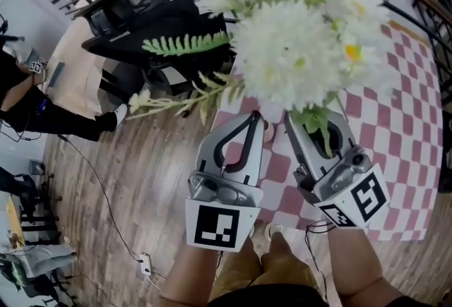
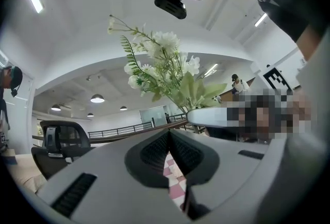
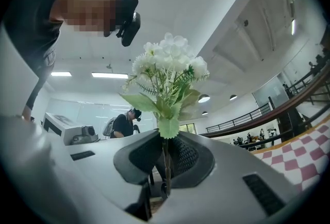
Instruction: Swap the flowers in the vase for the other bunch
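A bunch of white flowers with green fern sprigs fills the upper middle of the head view. My right gripper is shut on its stem, which runs up between the dark pads in the right gripper view, with the blooms above. My left gripper is just left of it, shut with its tips together and nothing between them. The left gripper view shows the same bunch up and to the right. No vase shows in any view.
A table with a pink-and-white checked cloth lies under and right of the grippers. A black office chair stands at the upper left on the wooden floor. A person is at the left edge. A cable and power strip lie on the floor.
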Available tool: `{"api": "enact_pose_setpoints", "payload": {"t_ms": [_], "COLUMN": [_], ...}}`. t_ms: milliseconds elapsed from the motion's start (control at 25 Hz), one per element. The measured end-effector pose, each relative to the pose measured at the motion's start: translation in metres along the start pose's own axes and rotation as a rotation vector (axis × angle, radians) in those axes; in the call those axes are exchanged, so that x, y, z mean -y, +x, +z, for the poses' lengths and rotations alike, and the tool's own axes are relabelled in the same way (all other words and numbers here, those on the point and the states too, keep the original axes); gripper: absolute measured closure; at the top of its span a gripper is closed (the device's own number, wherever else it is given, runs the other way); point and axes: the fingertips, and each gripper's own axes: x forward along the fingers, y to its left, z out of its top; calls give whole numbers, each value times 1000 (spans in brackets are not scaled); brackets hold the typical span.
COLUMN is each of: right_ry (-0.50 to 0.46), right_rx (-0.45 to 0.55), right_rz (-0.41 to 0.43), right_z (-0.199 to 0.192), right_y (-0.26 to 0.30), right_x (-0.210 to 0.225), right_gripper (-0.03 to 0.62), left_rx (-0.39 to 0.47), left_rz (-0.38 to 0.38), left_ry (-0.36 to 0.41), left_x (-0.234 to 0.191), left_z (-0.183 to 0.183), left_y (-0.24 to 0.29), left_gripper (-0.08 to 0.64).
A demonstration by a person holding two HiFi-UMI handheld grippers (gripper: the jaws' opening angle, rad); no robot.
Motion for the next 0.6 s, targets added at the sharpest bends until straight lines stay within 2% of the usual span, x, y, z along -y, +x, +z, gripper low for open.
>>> {"api": "enact_pose_setpoints", "payload": {"t_ms": [240,600], "right_ry": [28,35], "right_rx": [-6,-11], "right_rz": [-20,-24], "right_z": [-34,-55], "right_y": [8,35], "right_x": [7,3], "right_gripper": [537,537], "left_rx": [-10,-37], "left_rz": [1,-17], "left_ry": [-25,-38], "left_x": [-7,-25], "left_z": [-41,-69], "left_y": [1,-2], "left_gripper": [552,552]}}
